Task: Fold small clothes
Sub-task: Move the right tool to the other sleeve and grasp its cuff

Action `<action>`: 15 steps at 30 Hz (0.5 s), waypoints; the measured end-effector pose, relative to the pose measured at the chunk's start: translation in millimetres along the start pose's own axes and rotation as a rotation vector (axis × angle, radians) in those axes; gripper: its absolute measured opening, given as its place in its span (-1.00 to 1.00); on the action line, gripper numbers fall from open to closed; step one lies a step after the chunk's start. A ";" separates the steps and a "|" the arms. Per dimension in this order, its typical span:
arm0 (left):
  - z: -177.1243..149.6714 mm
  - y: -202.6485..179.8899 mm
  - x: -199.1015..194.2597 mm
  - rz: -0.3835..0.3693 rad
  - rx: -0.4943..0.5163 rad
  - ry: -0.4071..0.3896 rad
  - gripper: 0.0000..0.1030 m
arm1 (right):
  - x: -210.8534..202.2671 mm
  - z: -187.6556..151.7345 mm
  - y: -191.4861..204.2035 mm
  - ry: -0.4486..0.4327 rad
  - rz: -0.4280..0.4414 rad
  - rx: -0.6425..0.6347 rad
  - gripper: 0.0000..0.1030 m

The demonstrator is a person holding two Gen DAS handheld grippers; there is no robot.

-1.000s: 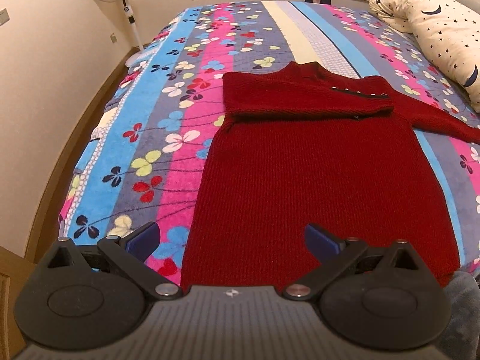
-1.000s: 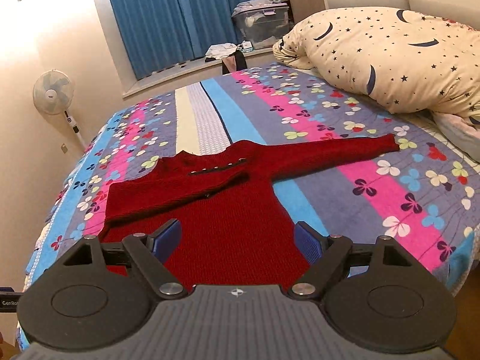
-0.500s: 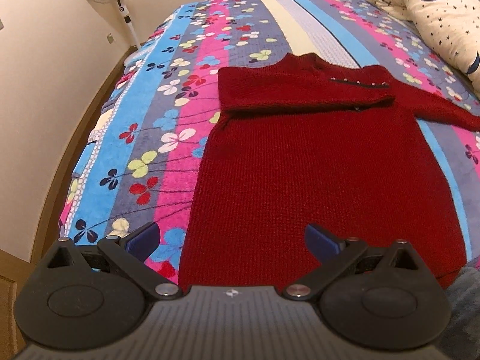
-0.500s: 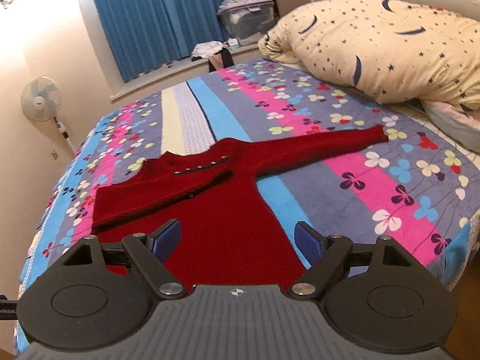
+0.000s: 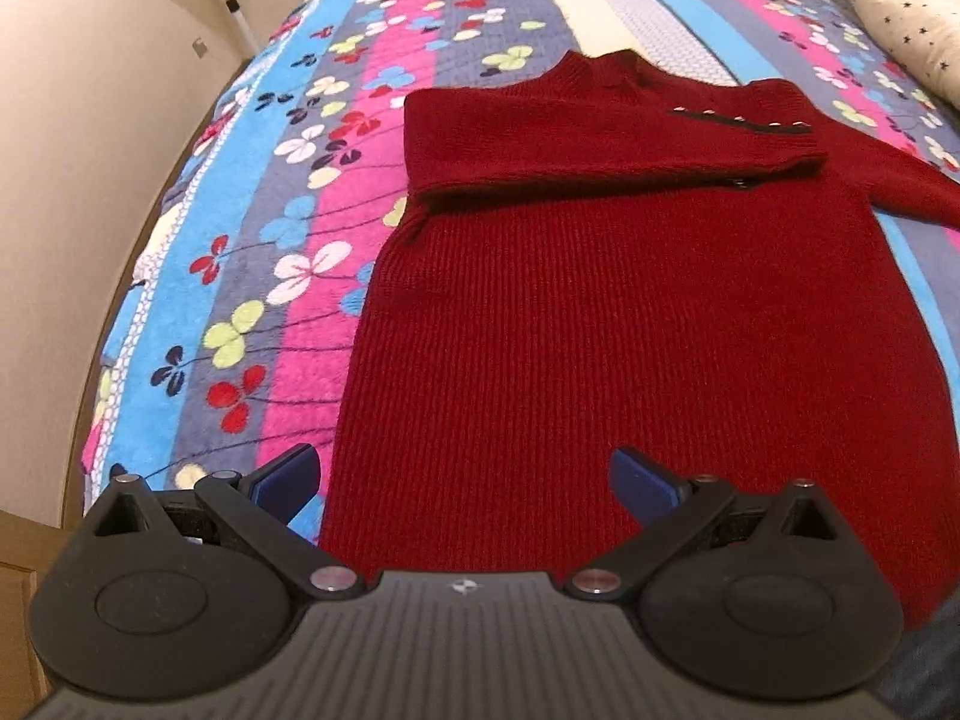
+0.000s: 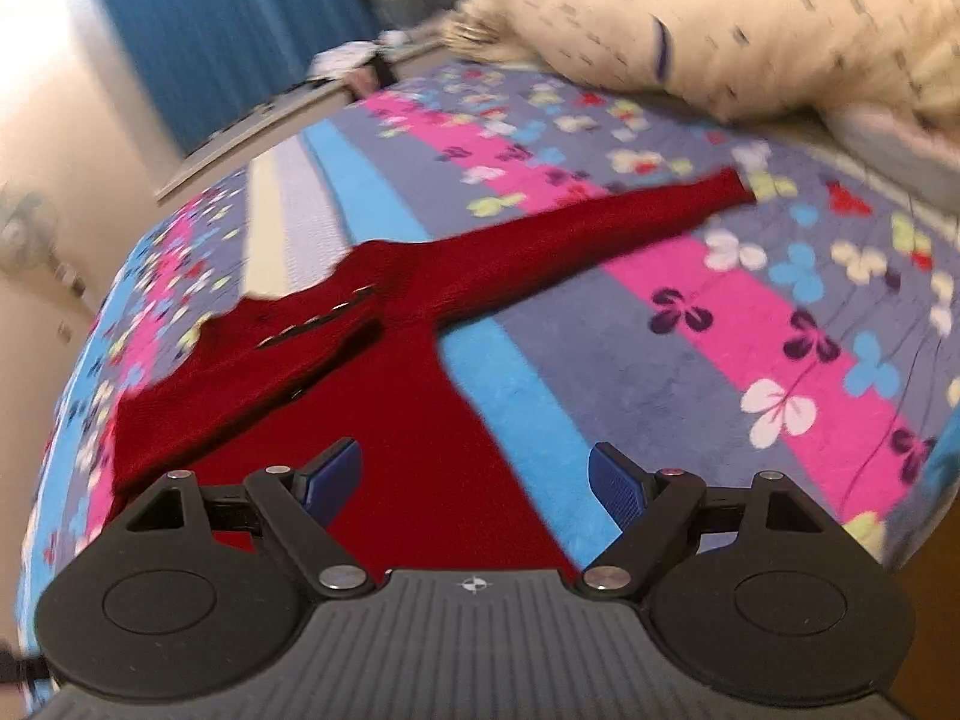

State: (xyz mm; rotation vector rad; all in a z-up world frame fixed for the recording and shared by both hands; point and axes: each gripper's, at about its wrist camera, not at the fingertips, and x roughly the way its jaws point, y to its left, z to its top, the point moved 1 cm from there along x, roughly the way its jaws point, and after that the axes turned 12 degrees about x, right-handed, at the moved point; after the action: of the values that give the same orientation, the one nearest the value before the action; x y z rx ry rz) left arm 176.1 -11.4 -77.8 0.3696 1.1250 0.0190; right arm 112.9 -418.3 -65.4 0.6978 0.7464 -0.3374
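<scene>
Left gripper (image 5: pixel 465 480) spread over red sweater (image 5: pixel 600 312) — one sleeve folded across

I'm seeing one dark red ribbed-knit sweater (image 5: pixel 630 324) lying flat on the bed, hem toward me, collar at the far end. Its left sleeve (image 5: pixel 588 150) is lying folded straight across the chest, cuff ending near the right shoulder. The right sleeve (image 6: pixel 576 240) is lying stretched straight out to the right, unfolded, cuff far from the body. A row of small metal buttons (image 5: pixel 744 120) is showing along the right shoulder. Body is lying smooth, no bunching.
</scene>
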 end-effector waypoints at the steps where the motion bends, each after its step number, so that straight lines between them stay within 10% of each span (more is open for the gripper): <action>1: 4.3 1.3 6.0 0.001 -0.005 0.009 0.99 | 14.2 10.1 -8.5 0.002 0.007 0.047 0.63; 15: 59.4 44.9 79.1 0.089 -0.135 0.105 0.99 | 220.1 150.1 -109.1 -0.074 -0.093 0.582 0.62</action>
State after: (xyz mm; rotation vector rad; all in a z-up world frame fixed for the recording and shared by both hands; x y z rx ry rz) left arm 270.8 29.9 -111.4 0.3002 1.2037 0.1936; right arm 285.7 -609.3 -194.1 1.1922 0.6109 -0.6753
